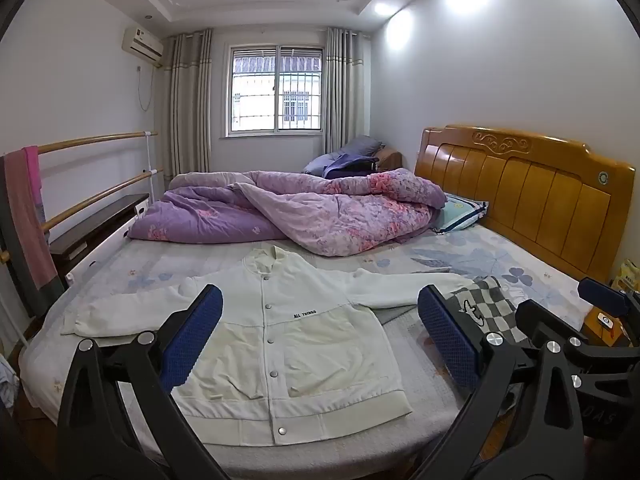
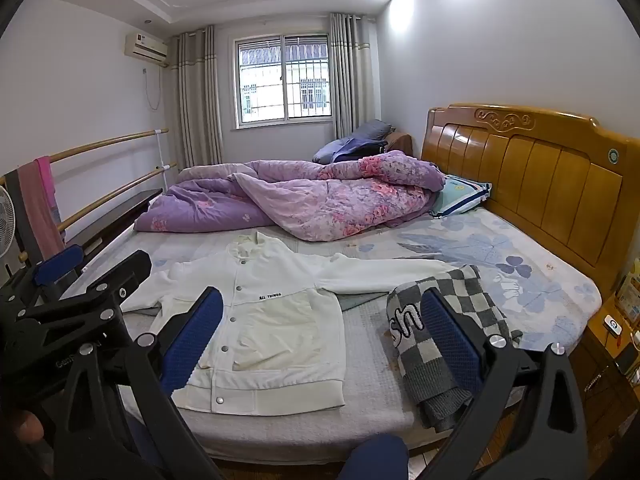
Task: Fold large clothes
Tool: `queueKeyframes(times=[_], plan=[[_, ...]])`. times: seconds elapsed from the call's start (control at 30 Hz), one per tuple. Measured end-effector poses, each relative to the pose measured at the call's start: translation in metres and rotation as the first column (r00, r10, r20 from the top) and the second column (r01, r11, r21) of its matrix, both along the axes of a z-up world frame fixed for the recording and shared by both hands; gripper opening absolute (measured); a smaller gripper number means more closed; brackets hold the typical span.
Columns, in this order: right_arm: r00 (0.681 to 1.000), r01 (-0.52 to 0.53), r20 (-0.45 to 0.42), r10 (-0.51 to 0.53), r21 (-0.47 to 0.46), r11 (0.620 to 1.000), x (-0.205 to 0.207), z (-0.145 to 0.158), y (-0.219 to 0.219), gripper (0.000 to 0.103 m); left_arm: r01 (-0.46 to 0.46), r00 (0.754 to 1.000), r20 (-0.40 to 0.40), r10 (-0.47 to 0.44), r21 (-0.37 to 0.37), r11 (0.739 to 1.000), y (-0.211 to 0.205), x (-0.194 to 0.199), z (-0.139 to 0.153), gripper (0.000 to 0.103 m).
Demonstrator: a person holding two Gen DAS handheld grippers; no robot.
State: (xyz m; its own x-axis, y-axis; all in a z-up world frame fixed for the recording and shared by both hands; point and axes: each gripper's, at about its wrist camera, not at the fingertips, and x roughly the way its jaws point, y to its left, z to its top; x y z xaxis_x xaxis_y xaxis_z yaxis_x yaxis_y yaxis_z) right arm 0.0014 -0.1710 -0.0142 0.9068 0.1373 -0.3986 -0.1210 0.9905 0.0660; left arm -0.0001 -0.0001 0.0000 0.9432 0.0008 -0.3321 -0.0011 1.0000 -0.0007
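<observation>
Both black two-finger claws with blue pads, the left gripper and the right gripper, hang with jaws spread wide, pinching nothing. Ahead lies a white snap-button jacket, flat and face up on the pale floral bedsheet, sleeves stretched toward nine and three o'clock. At its three o'clock sits a folded grey-and-white checkered knit sweater. A crumpled purple floral quilt is heaped at twelve o'clock.

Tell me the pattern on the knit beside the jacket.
Grey and white checks on the knit, clearest in the right wrist view.
</observation>
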Motion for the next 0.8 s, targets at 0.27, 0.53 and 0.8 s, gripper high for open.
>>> queueKeyframes(times=[0.27,0.53,0.8], plan=[[1.000,0.000,0.001,0.000,-0.001,1.000,-0.0009,0.0004,0.0000,0.095,0.000,1.000,-0.001,0.000,-0.001,1.000,0.0003,0.0000,0.0000,0.098],[1.000,-0.001,-0.001,0.001,0.000,1.000,0.0001,0.0000,-0.0001,0.095,-0.001,1.000,0.001,0.001,0.001,1.000,0.0000,-0.0002,0.0000,0.098],[1.000,0.000,-0.001,0.000,0.000,1.000,-0.0001,0.0001,0.0001,0.095,-0.001,1.000,0.000,0.001,0.002,1.000,0.0011,0.0004,-0.0003,0.098]])
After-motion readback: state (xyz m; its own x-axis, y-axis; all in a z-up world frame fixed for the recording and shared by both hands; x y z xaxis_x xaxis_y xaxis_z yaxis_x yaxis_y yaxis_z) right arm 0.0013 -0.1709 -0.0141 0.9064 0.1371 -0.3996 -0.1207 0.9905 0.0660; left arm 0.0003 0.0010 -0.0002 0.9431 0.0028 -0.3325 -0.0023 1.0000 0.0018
